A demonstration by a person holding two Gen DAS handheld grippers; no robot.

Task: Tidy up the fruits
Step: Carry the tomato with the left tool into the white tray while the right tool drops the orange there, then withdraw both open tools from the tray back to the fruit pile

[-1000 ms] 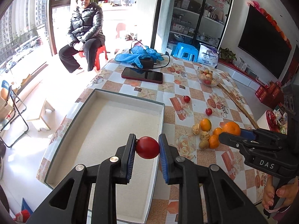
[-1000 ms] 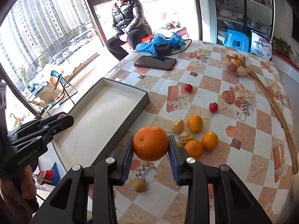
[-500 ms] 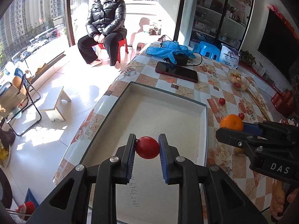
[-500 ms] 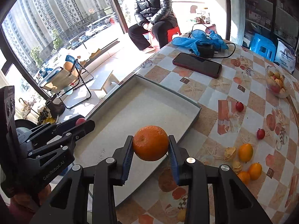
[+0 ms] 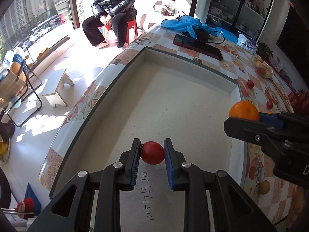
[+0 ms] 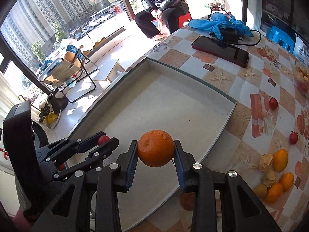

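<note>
Left tongs: clamped on a small red tomato, blue pads pressing both its sides, held over the near part of the white tray. Whether the tomato touches the tray floor cannot be determined. Handwritten digits on the tray floor run partly under the tongs' frame and are cut off.

Right tongs: closed on an orange, pads against its left and right flanks, over the tray's near right part. In the left wrist view only the top of this orange shows above the tong arm. In the right wrist view the left tongs hide all but a sliver of the tomato.

Surface, checked cloth: the tray lies along its left edge. Right of the tray, two loose cherry tomatoes. Toward the near right edge, a cluster of small yellow-orange fruits with dry husks; exact kind unclear. A glass bowl is cut by the frame's right edge. At the far edge, a dark phone and blue gloves over a black charger.

Beyond, a seated person, upper part cropped.
</note>
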